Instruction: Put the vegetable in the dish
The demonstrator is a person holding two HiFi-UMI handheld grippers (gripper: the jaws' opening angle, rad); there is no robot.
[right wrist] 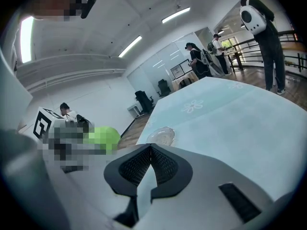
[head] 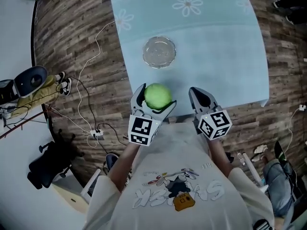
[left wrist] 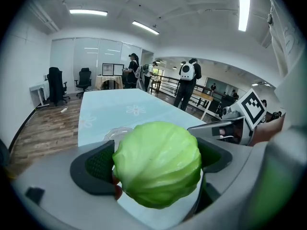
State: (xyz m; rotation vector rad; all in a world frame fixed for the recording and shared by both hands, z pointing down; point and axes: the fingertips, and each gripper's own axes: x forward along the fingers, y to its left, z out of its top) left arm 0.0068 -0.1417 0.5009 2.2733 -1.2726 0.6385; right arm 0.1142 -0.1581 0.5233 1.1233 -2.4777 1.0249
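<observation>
Bench point(head: 216, 42): pale blue cloth with daisy print, and it carried only the dish.

Dish point(head: 159, 51): clear glass, empty, sitting towards the bench's near-left part. All positions below are taken from it.

Cabbage point(head: 157, 96): round, green, well short of the dish on the person's side, about over the bench's near edge. It appeared to be held off the surface, not resting on it. Task judged at the carry stage, with nothing yet in the dish.

Left tongs point(head: 154, 101): spread wide around the cabbage, one padded jaw pressing each flank. A wide grip probably suited so round a load, as a shallow pinch would likely let it roll out.

Right tongs point(right wrist: 150, 150): jaws pressed together on nothing, short of the dish and off to its right, apart from the cabbage. Judged idle and kept clear of the route to the dish.
</observation>
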